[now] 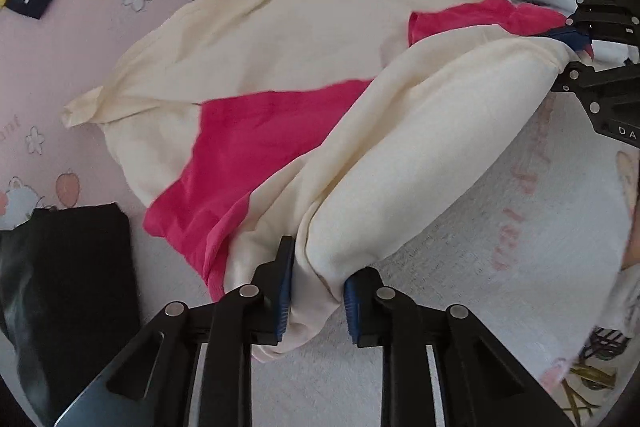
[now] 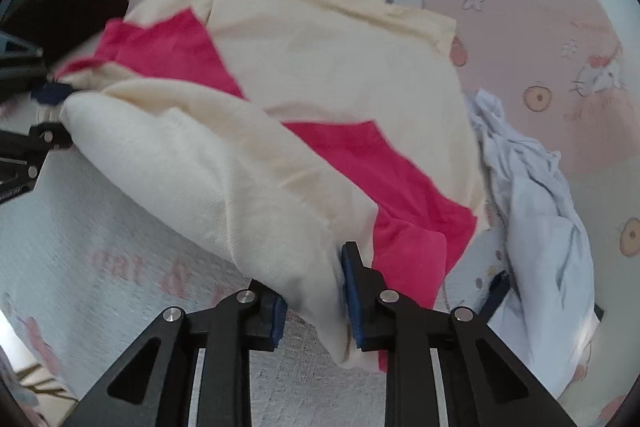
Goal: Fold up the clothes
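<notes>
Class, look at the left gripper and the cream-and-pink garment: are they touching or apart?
Touching. The left wrist view shows the left gripper with its blue pads pressed on a bunched edge of the cream-and-pink garment.

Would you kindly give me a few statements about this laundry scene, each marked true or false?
1. Both grippers are shut on the cream and pink garment. True: the left gripper and the right gripper each pinch an end of it.
2. The garment lies fully flat. False: the edge stretched between the grippers is raised.
3. A crumpled pale blue garment lies beside it. True.
4. The bedsheet is plain green. False: it is pink with cartoon prints.
5. The dark folded item sits on top of the cream garment. False: it lies apart, beside it.
</notes>
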`<state>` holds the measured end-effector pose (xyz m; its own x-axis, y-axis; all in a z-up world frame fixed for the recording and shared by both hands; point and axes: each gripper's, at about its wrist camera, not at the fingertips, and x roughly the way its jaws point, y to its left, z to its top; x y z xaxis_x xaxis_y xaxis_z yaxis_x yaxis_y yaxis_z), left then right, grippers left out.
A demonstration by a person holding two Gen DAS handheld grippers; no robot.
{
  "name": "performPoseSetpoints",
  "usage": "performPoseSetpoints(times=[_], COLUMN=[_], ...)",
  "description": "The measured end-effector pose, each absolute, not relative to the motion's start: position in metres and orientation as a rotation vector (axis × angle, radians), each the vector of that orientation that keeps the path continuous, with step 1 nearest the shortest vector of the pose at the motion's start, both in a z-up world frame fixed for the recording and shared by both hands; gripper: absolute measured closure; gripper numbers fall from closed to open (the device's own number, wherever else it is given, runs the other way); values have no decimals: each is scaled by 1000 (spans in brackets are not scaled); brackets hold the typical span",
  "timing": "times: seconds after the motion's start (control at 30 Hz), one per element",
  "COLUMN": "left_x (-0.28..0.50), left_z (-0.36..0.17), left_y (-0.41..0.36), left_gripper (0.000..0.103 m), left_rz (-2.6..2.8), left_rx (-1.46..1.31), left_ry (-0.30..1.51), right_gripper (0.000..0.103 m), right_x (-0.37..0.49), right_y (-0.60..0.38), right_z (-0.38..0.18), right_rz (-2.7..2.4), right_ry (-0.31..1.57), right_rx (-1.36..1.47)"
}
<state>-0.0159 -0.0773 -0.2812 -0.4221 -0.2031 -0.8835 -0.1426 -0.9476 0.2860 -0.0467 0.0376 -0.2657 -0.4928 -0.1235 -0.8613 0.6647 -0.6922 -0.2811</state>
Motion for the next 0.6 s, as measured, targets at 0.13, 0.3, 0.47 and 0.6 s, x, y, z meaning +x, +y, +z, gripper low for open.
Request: performPoseSetpoints(times=[0.13,0.3,0.47,0.6], left_x=[0,25,48,58], left_z=[-267,-263,-260,-258], left_y=[-71,-64,-59,-55], left_gripper=[84,84,84,84], left_rz=[-2585,-2596,-2576,-2558], left_rx=[1657,1662,1685,1696], left_ry=[-534,-517,-443,-410], right_gripper=[81,81,81,81], right_x=[-25,-17,4,24], right_y=[37,40,41,45], right_z=[-253,-248,-250,-251], right_rz=[-2199,-2170,-2131,-2084], right_ry=[930,926,988,1024], right_rx=[1141,1149,1137,1144])
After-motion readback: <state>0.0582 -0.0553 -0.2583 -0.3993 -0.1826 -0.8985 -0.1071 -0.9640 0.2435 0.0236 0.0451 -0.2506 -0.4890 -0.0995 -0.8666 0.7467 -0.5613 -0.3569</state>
